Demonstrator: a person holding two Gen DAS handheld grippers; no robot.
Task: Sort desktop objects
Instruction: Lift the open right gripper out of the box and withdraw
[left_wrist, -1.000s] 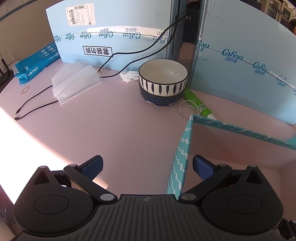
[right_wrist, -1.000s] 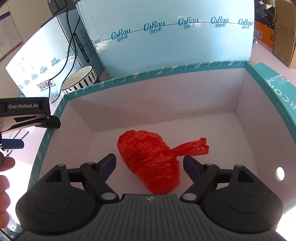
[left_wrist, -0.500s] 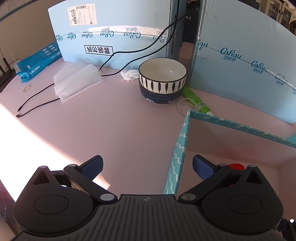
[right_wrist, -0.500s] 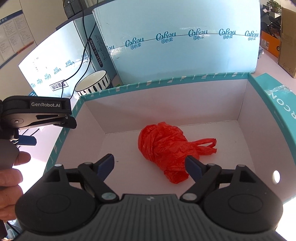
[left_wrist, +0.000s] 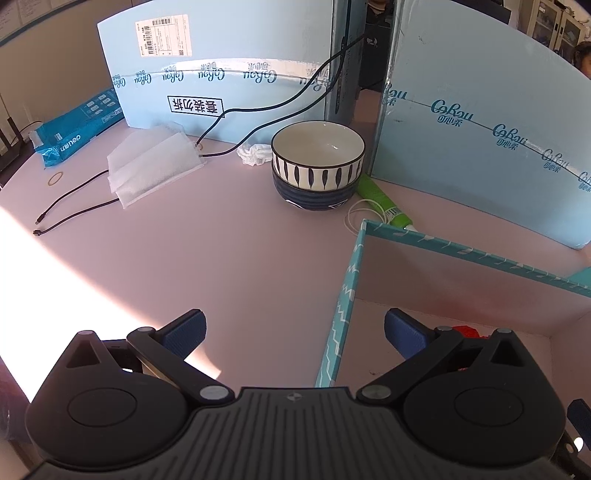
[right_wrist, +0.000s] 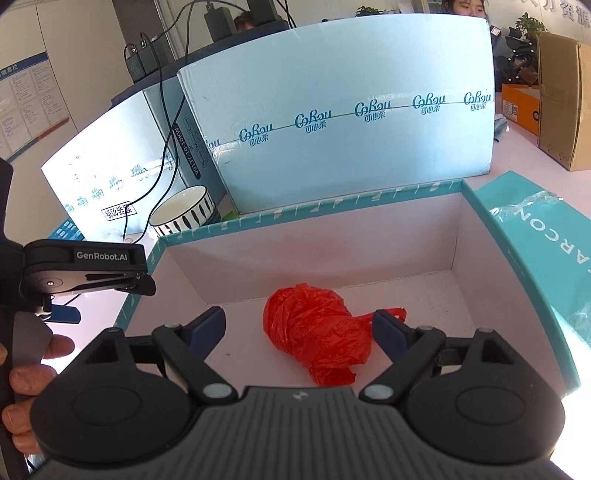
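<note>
So the red bag (right_wrist: 317, 339) lies in the teal box (right_wrist: 332, 210), both grippers, right (right_wrist: 298, 325) and left (left_wrist: 293, 330), gape empty, and the bowls (left_wrist: 317, 166) at upper middle wait.

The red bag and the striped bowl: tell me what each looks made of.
Red bag: thin plastic film, by its fine crinkles, slight sheen and twisted handle.
Striped bowl: glazed ceramic, probably, given its glossy white inside with highlights, thick rim and painted dark stripes. It sits nested in a darker bowl of similar look.

Both wrist cameras look steeply down, close over the worktop (left_wrist: 221, 266), sharing the teal box (right_wrist: 369, 201) and striped bowl (left_wrist: 317, 158).
</note>
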